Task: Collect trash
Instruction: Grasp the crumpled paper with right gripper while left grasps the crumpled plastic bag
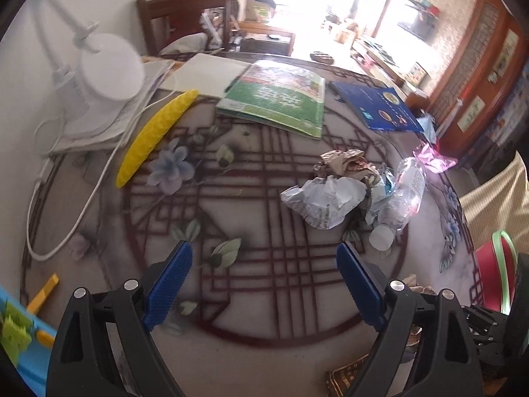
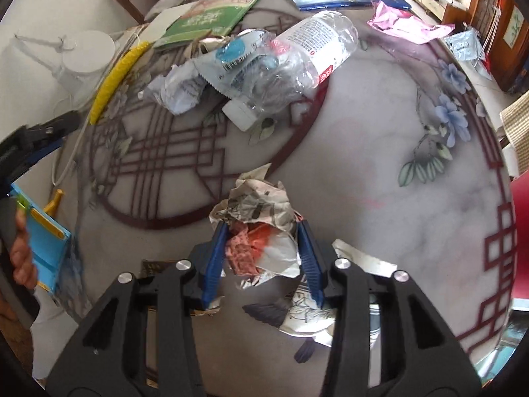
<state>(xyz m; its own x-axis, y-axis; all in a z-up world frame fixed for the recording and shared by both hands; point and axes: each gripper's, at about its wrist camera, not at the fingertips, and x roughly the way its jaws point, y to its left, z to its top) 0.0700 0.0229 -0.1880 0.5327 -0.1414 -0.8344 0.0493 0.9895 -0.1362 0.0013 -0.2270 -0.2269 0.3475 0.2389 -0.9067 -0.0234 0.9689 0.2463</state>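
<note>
My right gripper [image 2: 263, 248] is shut on a crumpled newspaper wad [image 2: 261, 211] just above the patterned table [image 2: 380, 152]. Beyond it lie a crushed clear plastic bottle [image 2: 310, 53], a crumpled silver-blue wrapper [image 2: 211, 66] and a pink wrapper [image 2: 403, 23]. My left gripper [image 1: 264, 258] is open and empty over the table [image 1: 251, 198]. To its right front lie a crumpled white wrapper [image 1: 327, 198], a brown paper wad [image 1: 347, 162] and the same bottle [image 1: 403, 192]. A pink wrapper [image 1: 433, 158] lies further right.
A green book [image 1: 277, 99], a blue book [image 1: 377, 106], a yellow ridged stick [image 1: 155, 132] and a white lamp with cable [image 1: 105, 66] lie at the back left. A blue-and-green toy [image 1: 16, 327] stands at the near left. A red bin [image 1: 496, 274] stands at the right.
</note>
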